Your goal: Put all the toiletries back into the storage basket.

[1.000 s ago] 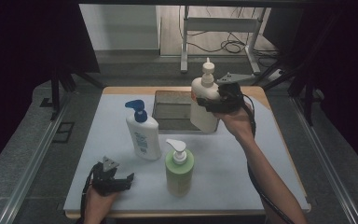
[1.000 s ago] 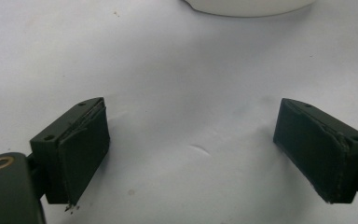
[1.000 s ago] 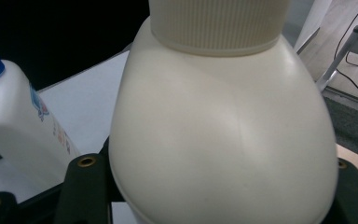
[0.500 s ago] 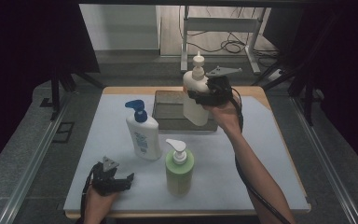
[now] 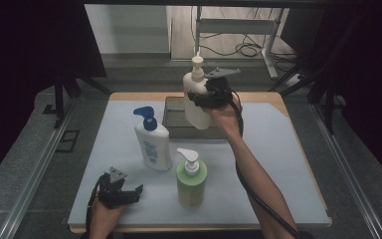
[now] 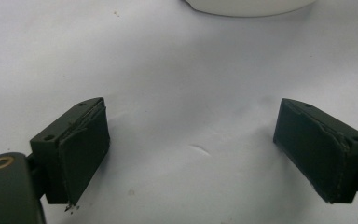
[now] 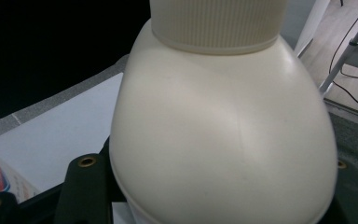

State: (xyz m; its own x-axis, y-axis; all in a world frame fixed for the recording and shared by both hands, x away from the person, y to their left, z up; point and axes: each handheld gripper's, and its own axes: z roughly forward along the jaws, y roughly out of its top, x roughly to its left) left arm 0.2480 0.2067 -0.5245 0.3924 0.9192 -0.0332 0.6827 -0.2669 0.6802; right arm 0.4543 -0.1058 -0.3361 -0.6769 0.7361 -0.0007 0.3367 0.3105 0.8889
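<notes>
A cream pump bottle hangs upright over the dark tray at the back of the table, with my right gripper shut on its body. In the right gripper view the bottle's shoulder bulges between the jaws. Whether its base touches the tray is unclear. My left gripper rests near the front left edge of the white mat, open. The left gripper view shows its pads wide apart with nothing between them.
A white bottle with a blue pump stands left of centre. A green bottle with a white pump stands in front of it, close to my right forearm. The white bottle's base lies just ahead of my left gripper.
My right gripper has carried the cream bottle leftward, from the tray's right end to over its middle. The left gripper has stayed put.
</notes>
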